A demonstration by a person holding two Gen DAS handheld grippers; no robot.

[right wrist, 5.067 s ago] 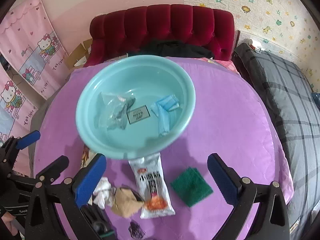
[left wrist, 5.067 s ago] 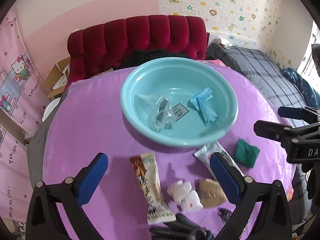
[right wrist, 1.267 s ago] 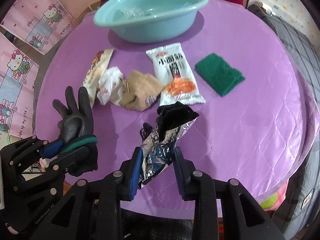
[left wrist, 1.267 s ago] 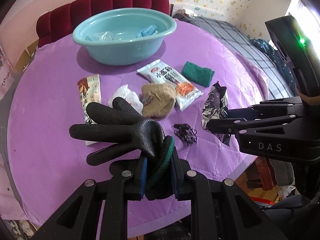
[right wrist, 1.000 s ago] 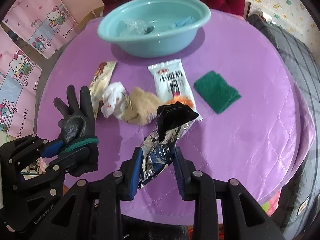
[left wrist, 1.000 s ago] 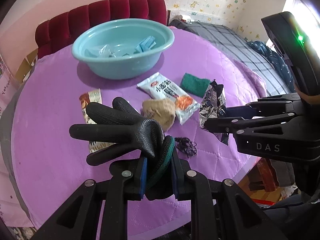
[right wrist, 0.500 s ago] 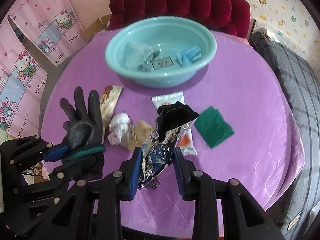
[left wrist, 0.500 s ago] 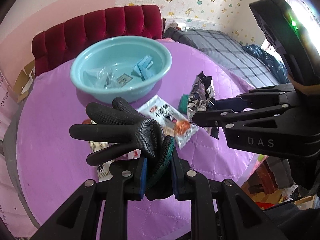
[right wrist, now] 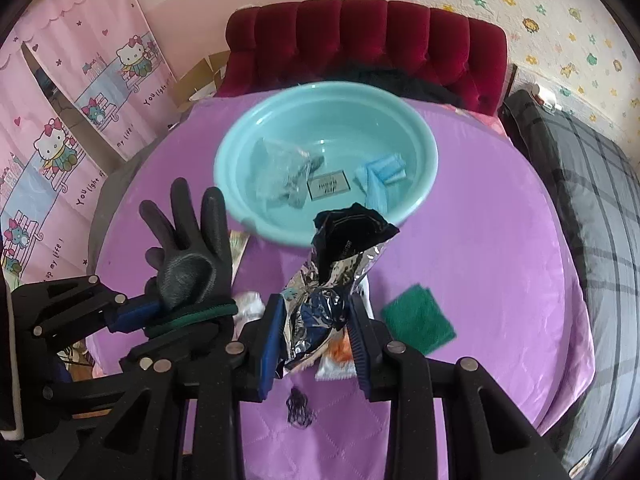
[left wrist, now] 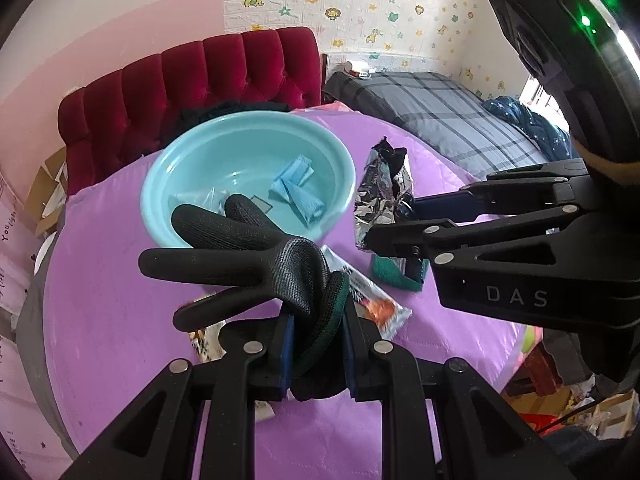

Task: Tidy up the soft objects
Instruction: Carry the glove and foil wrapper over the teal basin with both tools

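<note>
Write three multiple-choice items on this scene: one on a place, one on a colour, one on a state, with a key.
1. Where does the blue face mask lie?
A. in the basin
B. on the green cloth
C. on the bed

2. What colour is the glove?
A. white
B. black
C. red

3. What do the right tongs do?
A. stand open and empty
B. clamp a crumpled foil bag
C. clamp the basin's rim

Key: A, the mask lies inside the basin; B, black with a green cuff; C is out, so B: the foil bag sits pinched between their blue pads.

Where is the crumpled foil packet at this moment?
The foil packet is clamped in the right gripper, held above the purple table just short of the teal basin, with the gloved left gripper beside it.
</note>
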